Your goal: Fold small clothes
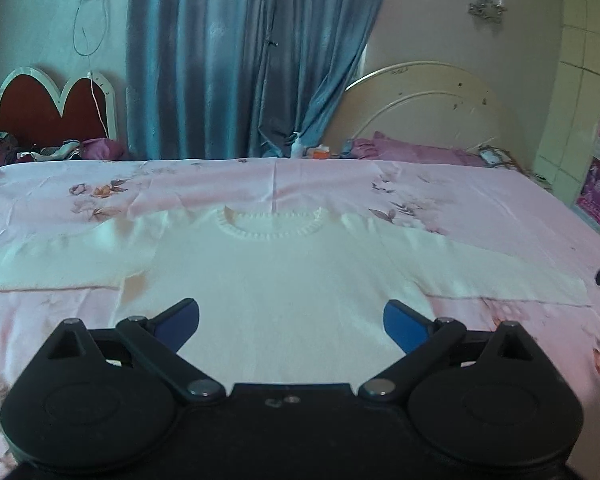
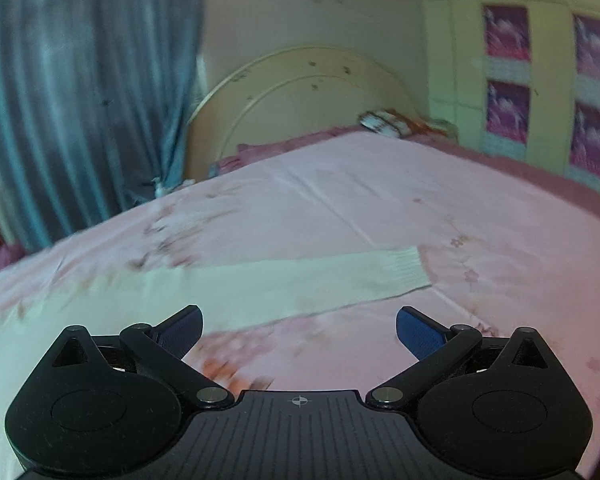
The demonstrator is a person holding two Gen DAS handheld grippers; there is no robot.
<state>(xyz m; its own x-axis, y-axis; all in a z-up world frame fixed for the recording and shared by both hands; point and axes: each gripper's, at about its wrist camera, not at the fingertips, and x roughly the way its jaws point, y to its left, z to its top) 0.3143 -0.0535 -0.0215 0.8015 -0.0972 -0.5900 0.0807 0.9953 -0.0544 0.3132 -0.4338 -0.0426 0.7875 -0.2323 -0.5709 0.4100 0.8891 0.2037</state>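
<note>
So the white sweater (image 1: 284,276) lies flat on the pink bedsheet (image 1: 480,208), sleeves spread out, its body straight ahead between the left gripper (image 1: 291,322) jaws, which are wide open and empty. The right gripper (image 2: 299,330) is just as open and empty, with the right sleeve (image 2: 300,284) just ahead of its jaws. I'd pinch that sleeve near the cuff (image 2: 408,270) and fold it across, keeping it low and flat.
</note>
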